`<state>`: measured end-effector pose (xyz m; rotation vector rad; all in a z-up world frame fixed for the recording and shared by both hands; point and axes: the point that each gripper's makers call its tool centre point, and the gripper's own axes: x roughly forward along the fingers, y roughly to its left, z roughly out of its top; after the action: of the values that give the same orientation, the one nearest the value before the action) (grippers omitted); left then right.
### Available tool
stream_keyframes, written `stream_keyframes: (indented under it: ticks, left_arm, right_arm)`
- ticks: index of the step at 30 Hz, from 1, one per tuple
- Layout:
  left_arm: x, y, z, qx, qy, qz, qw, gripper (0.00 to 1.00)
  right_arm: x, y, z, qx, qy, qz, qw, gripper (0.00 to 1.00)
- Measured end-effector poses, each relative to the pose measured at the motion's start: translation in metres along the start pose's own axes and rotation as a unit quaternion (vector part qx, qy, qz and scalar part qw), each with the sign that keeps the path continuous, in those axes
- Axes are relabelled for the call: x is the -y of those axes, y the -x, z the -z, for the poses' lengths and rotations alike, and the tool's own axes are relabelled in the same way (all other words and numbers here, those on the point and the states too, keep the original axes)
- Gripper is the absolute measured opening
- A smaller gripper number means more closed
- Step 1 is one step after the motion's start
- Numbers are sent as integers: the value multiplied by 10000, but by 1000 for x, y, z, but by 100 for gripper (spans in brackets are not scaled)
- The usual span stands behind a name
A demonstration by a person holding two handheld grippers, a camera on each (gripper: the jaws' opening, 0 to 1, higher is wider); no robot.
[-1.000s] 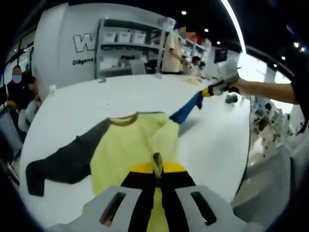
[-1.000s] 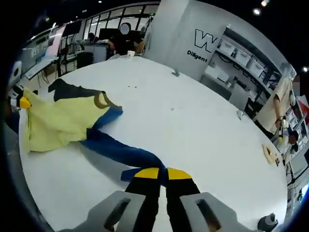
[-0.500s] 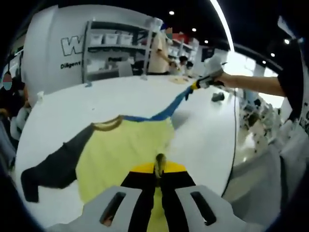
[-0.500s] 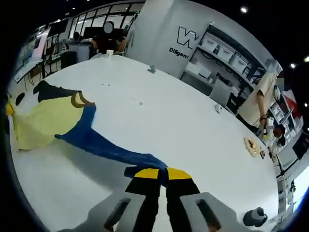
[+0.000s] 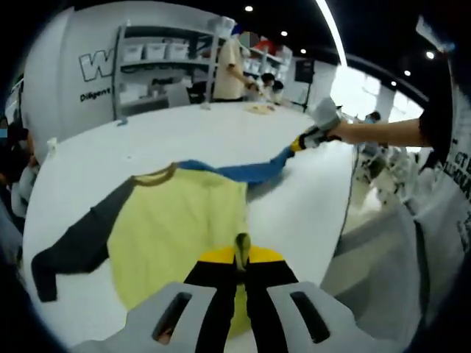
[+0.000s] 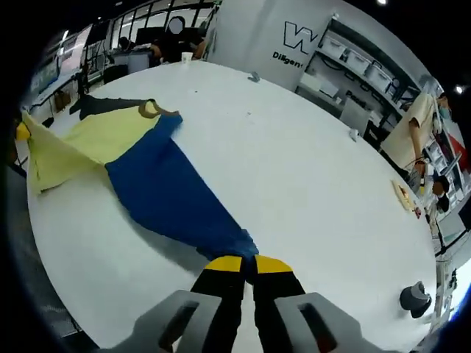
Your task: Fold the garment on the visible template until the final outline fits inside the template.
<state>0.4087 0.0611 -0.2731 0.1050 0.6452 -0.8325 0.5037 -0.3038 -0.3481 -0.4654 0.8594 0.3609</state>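
The garment lies on the white table (image 5: 184, 132). It has a yellow body (image 5: 180, 235), a tan collar (image 5: 153, 176), a dark grey sleeve (image 5: 73, 246) and a blue sleeve (image 5: 246, 170). My left gripper (image 5: 241, 257) is shut on the yellow hem near the table's edge. My right gripper (image 6: 249, 261) is shut on the blue sleeve's cuff; the blue sleeve (image 6: 173, 198) runs wide and flat toward the yellow body (image 6: 85, 143). In the left gripper view the right gripper (image 5: 313, 136) holds the sleeve out to the right. The left gripper's yellow tip (image 6: 22, 132) shows at the far left.
A small dark object (image 6: 414, 297) sits near the table's rim, with a flat item (image 6: 406, 197) farther along. Shelves with white boxes (image 5: 158, 55) and a standing person (image 5: 229, 70) are behind the table. The table's edge (image 5: 346, 220) drops off to the right.
The right gripper has carried the blue sleeve lower and outward. The sleeve, a narrow twisted strip before, now lies wide and flat on the table. The left gripper keeps hold of the hem.
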Motion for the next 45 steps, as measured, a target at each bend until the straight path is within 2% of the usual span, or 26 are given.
stream_keyframes:
  ticks: [3,4,6,8,9,11,12,14,18,20,21,23,24,25,29,32,35,36,38,39,40,41,45]
  left_arm:
    - [-1,1,4,-73,30,-31,10000,1]
    - [-2,2,6,-117,39,-64,9999,1]
    - [-5,5,9,-177,26,-128,9998,1]
    - [-12,8,13,-185,96,-189,9996,1]
    - [-17,11,14,-176,132,-236,9995,1]
    - [-19,13,14,-172,136,-277,9994,1]
    - [-22,15,15,-178,135,-329,9992,1]
    - [-24,16,15,-198,168,-392,9989,1]
    - [-25,15,16,-208,196,-424,9987,1]
    - [-25,14,17,-226,196,-425,9986,1]
    - [-25,13,19,-230,205,-418,9987,1]
    - [-24,13,19,-236,218,-411,9986,1]
    - [-24,12,20,-262,229,-409,9986,1]
    - [-25,12,21,-274,231,-408,9985,1]
    - [-28,13,24,-284,263,-412,9984,1]
    - [-29,13,24,-275,293,-416,9983,1]
    - [-29,12,26,-325,267,-456,9981,1]
    - [-29,12,26,-326,276,-448,9981,1]
    - [-29,11,27,-335,278,-435,9981,1]
    - [-27,10,28,-361,268,-422,9981,1]
    - [-26,10,28,-371,264,-415,9981,1]
    - [-25,10,28,-379,262,-408,9981,1]
    - [-24,10,30,-389,286,-393,9981,1]
  right_arm:
    - [-26,-4,10,18,124,-322,9994,0]
    - [-33,-6,9,128,262,-413,9987,0]
    - [-39,-5,5,180,282,-424,9985,0]
    - [-49,-3,-5,291,415,-467,9976,0]
    - [-57,-3,-17,414,586,-522,9961,0]
    - [-59,-5,-26,528,781,-545,9940,0]
    - [-65,-5,-41,662,1058,-373,9915,0]
    - [-74,-9,-53,731,1533,-315,9850,0]
    - [-122,-21,-70,935,1681,-905,9771,0]
    - [-139,-23,-72,876,1877,-1071,9724,0]
    - [-148,-25,-70,807,1990,-1211,9691,3]
    - [-171,-29,-61,618,2091,-1648,9619,16]
    - [-171,-33,-59,659,2078,-1626,9623,26]
    - [-172,-33,-60,710,2109,-1612,9615,29]
    - [-162,-25,-59,695,2134,-1595,9613,24]
    - [-154,-25,-57,686,2139,-1581,9615,25]
    - [-112,-18,-49,678,1424,-1339,9784,23]
    - [-97,-18,-47,705,1052,-1294,9835,23]
    - [-93,-18,-45,713,782,-1350,9852,23]
    - [-89,-18,-42,771,95,-1584,9843,22]
    - [-82,-18,-40,780,-217,-1549,9846,22]
    - [-73,-21,-36,740,-383,-1484,9854,21]
    - [-52,-33,-29,632,-536,-1318,9878,19]
